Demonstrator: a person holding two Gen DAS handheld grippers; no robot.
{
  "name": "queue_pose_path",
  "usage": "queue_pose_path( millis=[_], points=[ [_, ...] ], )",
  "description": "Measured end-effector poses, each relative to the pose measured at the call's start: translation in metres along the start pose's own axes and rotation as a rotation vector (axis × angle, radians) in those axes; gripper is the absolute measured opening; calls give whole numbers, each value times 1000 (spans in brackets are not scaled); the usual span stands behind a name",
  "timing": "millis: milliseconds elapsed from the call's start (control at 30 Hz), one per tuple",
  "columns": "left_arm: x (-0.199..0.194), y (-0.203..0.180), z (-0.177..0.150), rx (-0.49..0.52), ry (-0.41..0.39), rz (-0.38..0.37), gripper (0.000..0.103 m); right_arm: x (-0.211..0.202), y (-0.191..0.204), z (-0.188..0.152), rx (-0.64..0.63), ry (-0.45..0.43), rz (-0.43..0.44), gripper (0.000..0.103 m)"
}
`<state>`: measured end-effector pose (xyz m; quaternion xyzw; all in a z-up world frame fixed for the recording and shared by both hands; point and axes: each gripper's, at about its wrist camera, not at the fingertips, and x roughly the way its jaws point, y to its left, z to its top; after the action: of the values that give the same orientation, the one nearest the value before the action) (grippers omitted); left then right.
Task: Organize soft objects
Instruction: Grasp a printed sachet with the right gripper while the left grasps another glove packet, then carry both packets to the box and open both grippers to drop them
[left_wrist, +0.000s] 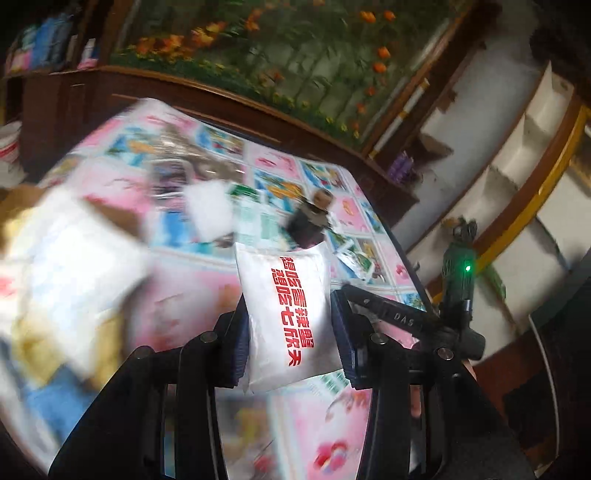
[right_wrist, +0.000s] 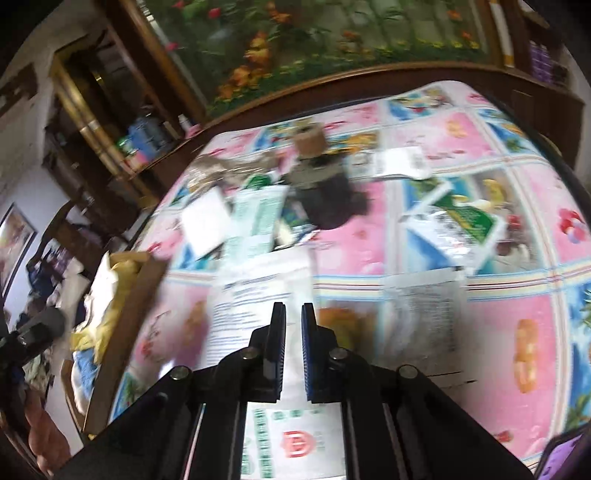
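My left gripper (left_wrist: 290, 295) is shut on a white packet with red characters (left_wrist: 284, 317), held upright above the table, its pads pressing both sides. My right gripper (right_wrist: 293, 306) is shut with nothing between its pads and hovers over a white printed packet (right_wrist: 258, 295) on the pink and blue tablecloth (right_wrist: 509, 295). Several more packets lie scattered, among them a green and white one (right_wrist: 461, 221) and a plain white one (left_wrist: 208, 212). A dark soft toy with a tan top (right_wrist: 317, 184) (left_wrist: 310, 221) lies in the middle of the table.
An open cardboard box (right_wrist: 147, 273) with yellow, white and blue soft things sits off the table's left edge. Behind the table are a dark wooden cabinet (left_wrist: 110, 96) and a flower picture (right_wrist: 332, 33). A black part marked DAS (left_wrist: 391, 314) with a green-lit device stands at the right.
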<state>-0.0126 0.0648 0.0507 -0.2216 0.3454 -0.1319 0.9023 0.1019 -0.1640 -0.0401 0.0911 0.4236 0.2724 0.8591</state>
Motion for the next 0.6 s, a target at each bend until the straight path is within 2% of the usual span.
queue_pose_path(
  millis=[100,167,233,267,300,367,467,500,567,600],
  points=[
    [-32,25,-8,-36,-32,30,40,-4,10,-2,-22,-27,-39,5],
    [-47,36,-14,-50,-51,30,40,-14,1,2,26,-95,-68,7],
    [-52,42,-18,-67,-56,25,40,-19,-12,5,74,-104,-138,13],
    [-53,44,-19,-74,-55,13,40,-19,-20,7,95,-100,-162,27],
    [-54,46,-21,-81,-51,6,40,-17,-26,7,116,-89,-181,44],
    [-56,47,-23,-83,-47,-6,40,-8,-43,4,169,-35,-220,65],
    [-59,46,-26,-76,-52,-11,40,6,-59,-4,221,24,-275,66],
    [-60,46,-26,-71,-53,-12,40,8,-57,-3,201,16,-286,65],
    [-63,46,-27,-64,-56,-6,40,20,-47,0,118,28,-370,64],
    [-63,47,-28,-64,-58,-2,40,27,-42,0,73,32,-417,56]
  ],
)
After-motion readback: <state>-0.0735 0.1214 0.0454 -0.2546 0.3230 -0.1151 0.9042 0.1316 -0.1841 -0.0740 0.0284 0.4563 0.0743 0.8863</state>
